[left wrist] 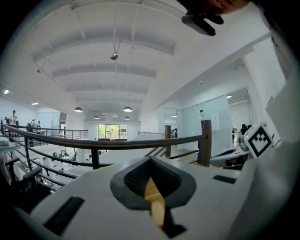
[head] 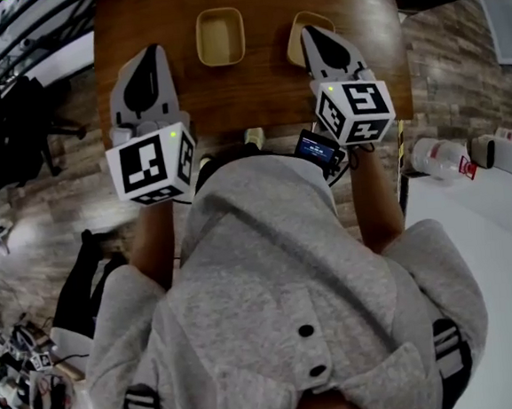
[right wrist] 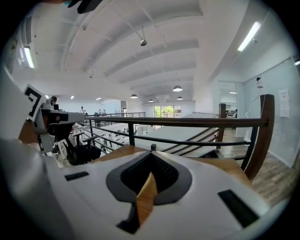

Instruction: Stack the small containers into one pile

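Two small tan containers lie on the wooden table [head: 255, 92] in the head view. One container [head: 220, 37] sits open at the far middle. The other container [head: 297, 37] is to its right, mostly hidden behind my right gripper [head: 311, 34]. My left gripper [head: 147, 55] hovers over the table's left part, apart from both containers. Both grippers are shut with nothing between their jaws. The left gripper view points over its closed left gripper [left wrist: 150, 160] at a railing and ceiling. The right gripper view shows the closed right gripper [right wrist: 151, 153] above the table's wood [right wrist: 117, 152]. No container shows in either gripper view.
A dark railing [right wrist: 187, 123] runs beyond the table's far edge. An office chair [head: 17, 122] stands on the floor at the left. To the right is a white table [head: 498, 222] with a plastic bottle [head: 439, 158]. A small device [head: 316, 147] hangs at the person's chest.
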### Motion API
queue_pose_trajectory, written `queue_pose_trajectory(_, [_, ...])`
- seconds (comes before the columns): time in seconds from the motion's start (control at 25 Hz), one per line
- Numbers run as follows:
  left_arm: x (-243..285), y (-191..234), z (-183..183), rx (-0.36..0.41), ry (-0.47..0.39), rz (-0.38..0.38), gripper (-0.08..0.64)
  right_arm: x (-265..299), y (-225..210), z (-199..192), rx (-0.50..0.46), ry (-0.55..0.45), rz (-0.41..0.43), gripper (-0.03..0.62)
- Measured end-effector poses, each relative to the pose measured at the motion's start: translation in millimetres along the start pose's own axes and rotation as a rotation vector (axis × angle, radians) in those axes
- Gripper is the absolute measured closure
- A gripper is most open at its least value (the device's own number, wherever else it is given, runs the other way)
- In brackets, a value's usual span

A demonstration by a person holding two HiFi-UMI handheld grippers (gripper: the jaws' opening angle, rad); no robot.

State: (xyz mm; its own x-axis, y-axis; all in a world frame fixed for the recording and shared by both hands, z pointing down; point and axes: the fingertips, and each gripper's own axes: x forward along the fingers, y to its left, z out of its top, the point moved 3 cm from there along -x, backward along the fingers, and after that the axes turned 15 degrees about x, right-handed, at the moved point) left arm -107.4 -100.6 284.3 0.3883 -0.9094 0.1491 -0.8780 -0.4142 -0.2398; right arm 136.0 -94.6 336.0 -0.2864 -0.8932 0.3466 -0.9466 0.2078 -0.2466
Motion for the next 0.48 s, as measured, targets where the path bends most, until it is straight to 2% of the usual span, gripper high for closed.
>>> queue_pose_trajectory(0.28, [16.0, -1.1, -4.6, -0.001, 0.037, 0.020, 0.549, 21.0, -31.2, -28.3, -0.101, 0.171, 0.032, 0.581])
queue_pose_trajectory(0.48, [27.3, -2.9, -4.8, 0.001, 0.048, 0.029, 0.549, 30.6, -51.3, -52.0, -0.118, 0.261, 0.039, 0.580])
